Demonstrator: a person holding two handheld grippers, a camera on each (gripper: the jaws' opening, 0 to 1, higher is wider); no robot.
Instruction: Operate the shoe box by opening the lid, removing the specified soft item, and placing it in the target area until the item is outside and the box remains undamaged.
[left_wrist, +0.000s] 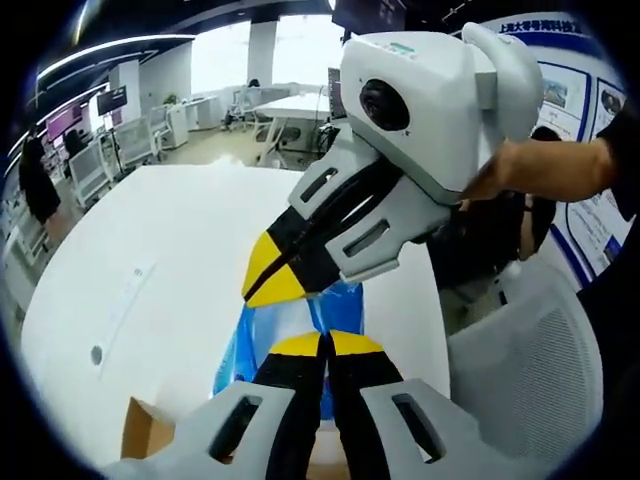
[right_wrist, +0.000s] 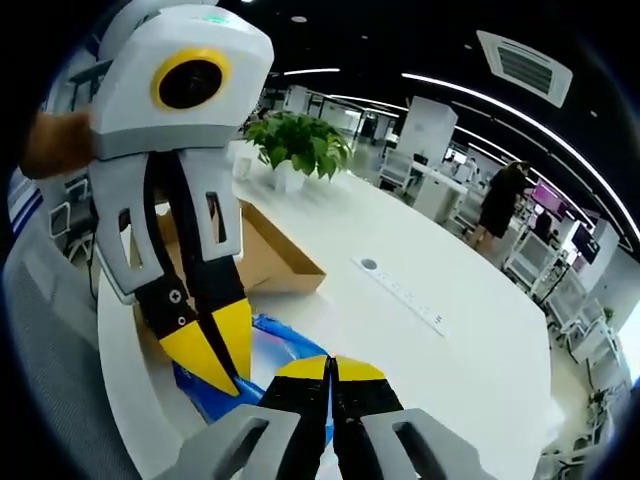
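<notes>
In the left gripper view, the left gripper (left_wrist: 322, 345) has its two yellow-tipped jaws pressed together, and a soft blue plastic bag (left_wrist: 262, 330) lies just beyond and under their tips; if a fold of it is pinched between them, it cannot be told. The right gripper (left_wrist: 272, 272) comes in from the right with its jaws also closed to a narrow point, and its tips are touching or nearly touching the same bag. In the right gripper view both grippers meet over the bag, which spreads flat on the round white table (right_wrist: 470, 330). A little beyond the fingers lies the open brown cardboard shoe box (right_wrist: 270, 255), apart from the bag. So the lid seems opened and the soft item already outside; what is left is probably to set it in the target area, which is not marked. Farther away are a grey socket strip (right_wrist: 400, 288), a green potted plant (right_wrist: 298, 142) and a person (right_wrist: 500, 205) standing among the desks. Nothing stands in the way.
</notes>
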